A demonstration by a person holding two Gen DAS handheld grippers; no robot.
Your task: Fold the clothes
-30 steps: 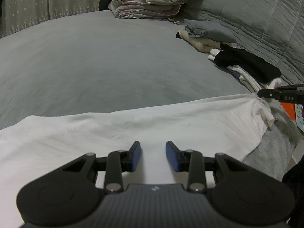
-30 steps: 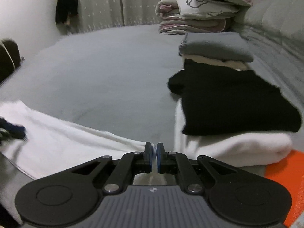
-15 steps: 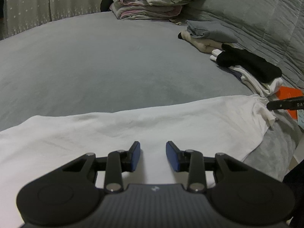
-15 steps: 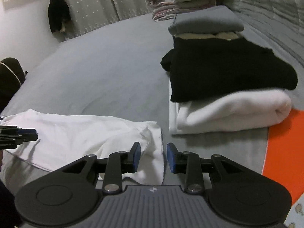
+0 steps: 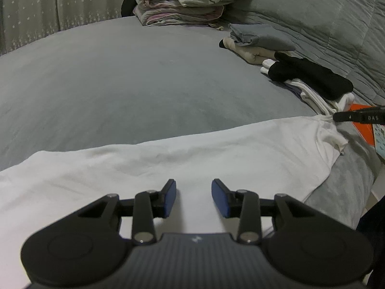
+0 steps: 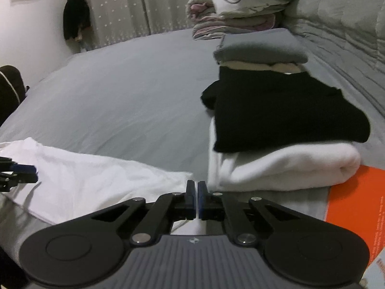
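A white garment (image 5: 168, 159) lies spread along the near edge of the grey bed (image 5: 120, 84). My left gripper (image 5: 193, 185) hovers over the garment's middle, its blue pads apart and opening a little wider, with no cloth pinched between them. The right gripper (image 6: 195, 185) sits at the garment's right corner (image 6: 96, 180), its jaws closing down tight on the cloth. In the left wrist view the right gripper's tip (image 5: 336, 118) holds that corner, which is bunched up. The left gripper (image 6: 35, 174) shows at the left edge of the right wrist view.
A stack of folded clothes (image 6: 276, 110), black on white with grey and cream behind, stands just right of the garment. An orange flat thing (image 6: 349, 197) lies by the bed edge. Rolled bedding (image 5: 182, 7) and a grey quilt (image 5: 324, 12) fill the far side.
The right gripper, shut a second ago, opened and drew back from the garment's corner, then came forward and shut on that corner again. The left gripper stayed where it was.
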